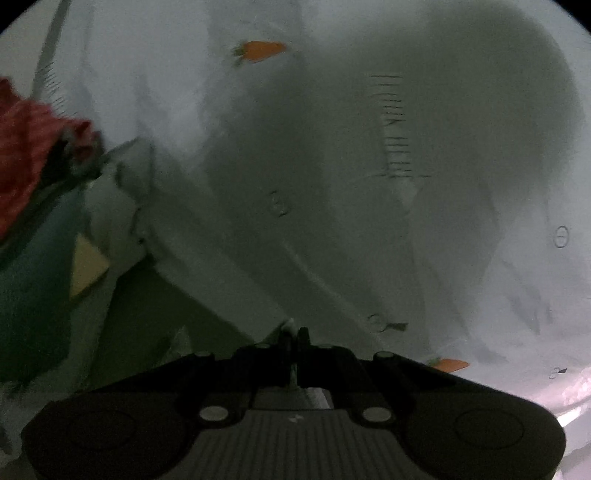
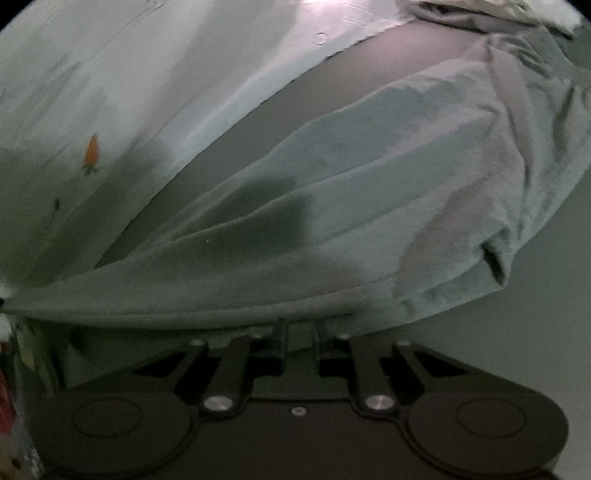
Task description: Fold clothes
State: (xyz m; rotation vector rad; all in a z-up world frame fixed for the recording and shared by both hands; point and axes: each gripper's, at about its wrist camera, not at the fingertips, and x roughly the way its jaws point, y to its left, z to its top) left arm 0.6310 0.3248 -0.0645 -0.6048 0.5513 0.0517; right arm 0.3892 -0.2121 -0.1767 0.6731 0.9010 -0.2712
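Note:
A pale grey-green fleecy garment (image 2: 369, 184) lies spread in long folds across the right wrist view. My right gripper (image 2: 300, 328) sits at its near hem. A narrow gap separates the two fingers, and the hem covers their tips, so any grip is hidden. In the left wrist view, a band of the same pale garment (image 1: 221, 280) runs from the upper left down to my left gripper (image 1: 294, 334). That gripper is shut on a pinch of its edge and holds it lifted.
Under the garment lies a white sheet (image 1: 332, 129) printed with small orange carrots (image 1: 262, 50). A red cloth (image 1: 26, 147) and a yellow piece (image 1: 86, 266) lie at the left. More crumpled clothes (image 2: 480, 14) are at the far top right, with bare grey surface (image 2: 517, 350) at the right.

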